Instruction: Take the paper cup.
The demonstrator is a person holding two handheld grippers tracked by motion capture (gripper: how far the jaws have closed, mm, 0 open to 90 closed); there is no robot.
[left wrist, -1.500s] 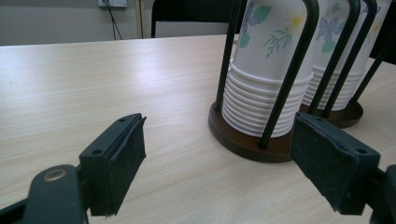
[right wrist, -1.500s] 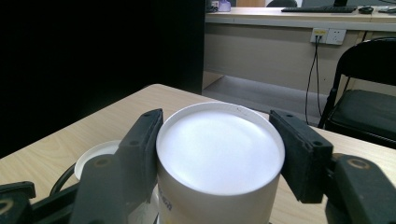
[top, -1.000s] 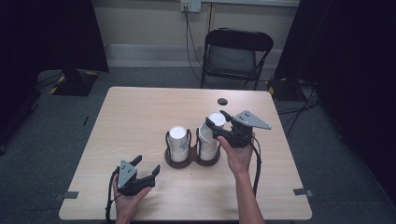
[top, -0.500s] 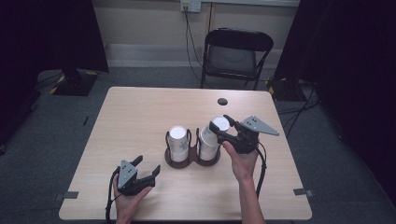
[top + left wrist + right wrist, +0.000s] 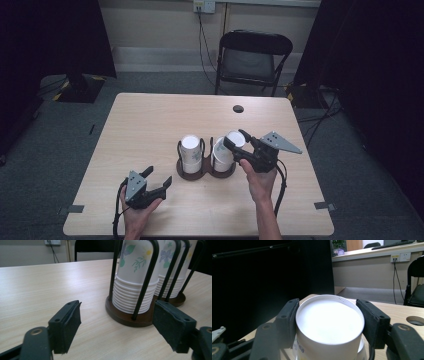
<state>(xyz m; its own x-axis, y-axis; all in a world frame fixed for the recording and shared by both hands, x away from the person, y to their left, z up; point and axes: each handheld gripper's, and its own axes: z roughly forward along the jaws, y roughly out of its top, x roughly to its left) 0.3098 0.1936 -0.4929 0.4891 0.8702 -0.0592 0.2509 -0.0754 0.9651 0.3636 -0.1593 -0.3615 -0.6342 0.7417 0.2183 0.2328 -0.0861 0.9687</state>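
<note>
A dark wooden cup holder (image 5: 206,173) with black wire hoops stands mid-table and carries two stacks of upside-down white paper cups with flower prints, the left stack (image 5: 191,150) and the right stack (image 5: 219,159). My right gripper (image 5: 235,138) is shut on the topmost cup (image 5: 233,136) of the right stack, tilted just above it. In the right gripper view the pads press both sides of that cup (image 5: 329,325). My left gripper (image 5: 159,175) rests open near the front left of the table. Its jaws (image 5: 118,327) are spread with nothing between them, facing the holder's base (image 5: 127,318).
A round cable hole (image 5: 238,108) sits in the tabletop (image 5: 150,125) at the back right. A black folding chair (image 5: 252,60) stands behind the table. Black curtains hang at both sides.
My right gripper has shifted right and slightly toward the person with the top cup in it, tilting the cup off the right stack. The left gripper has stayed put.
</note>
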